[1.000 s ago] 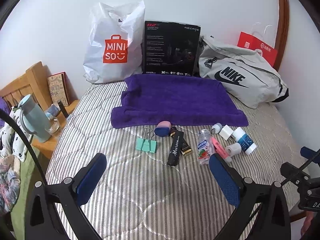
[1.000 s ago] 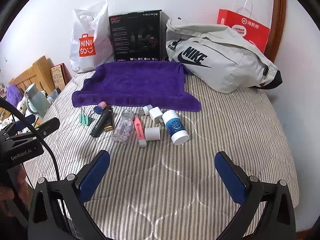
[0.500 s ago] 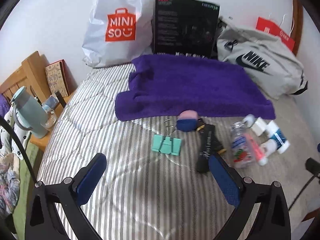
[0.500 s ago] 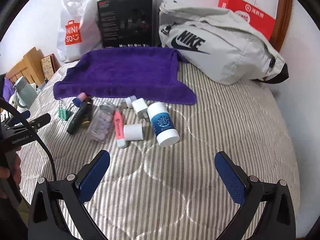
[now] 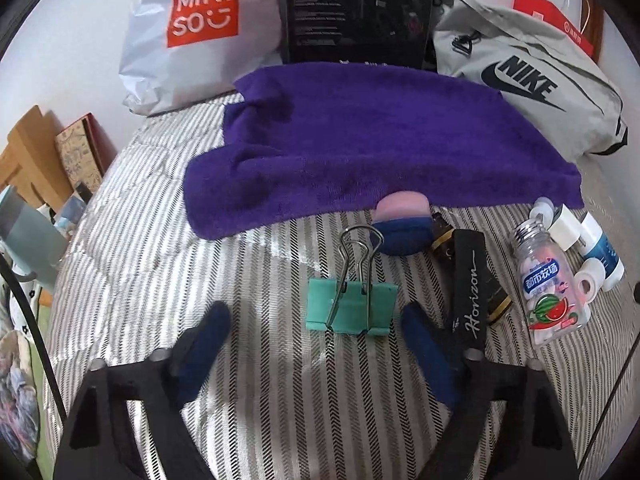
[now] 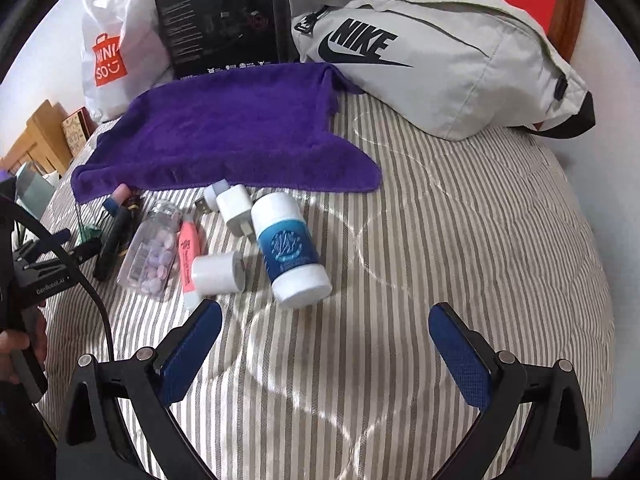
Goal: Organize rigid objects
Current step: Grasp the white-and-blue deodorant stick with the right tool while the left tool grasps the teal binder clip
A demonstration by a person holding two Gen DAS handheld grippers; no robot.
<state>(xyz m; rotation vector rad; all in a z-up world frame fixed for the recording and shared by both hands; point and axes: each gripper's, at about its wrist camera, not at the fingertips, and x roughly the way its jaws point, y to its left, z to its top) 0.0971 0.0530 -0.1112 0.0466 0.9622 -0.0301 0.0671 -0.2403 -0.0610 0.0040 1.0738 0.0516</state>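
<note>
left fingers (image 5: 424, 344) spread beside green binder clip (image 5: 352, 304).

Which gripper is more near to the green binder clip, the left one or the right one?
Left. The left gripper is open with the green binder clip lying between and just ahead of its fingertips. The right gripper is open by the blue-and-white bottle, far across the items.

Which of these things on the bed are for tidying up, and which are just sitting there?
For tidying: green binder clip, black Horizon tube, candy bottle, pink highlighter, white charger plug, blue-label bottle.

Just sitting there: Miniso bag, black box, Nike bag.
</note>
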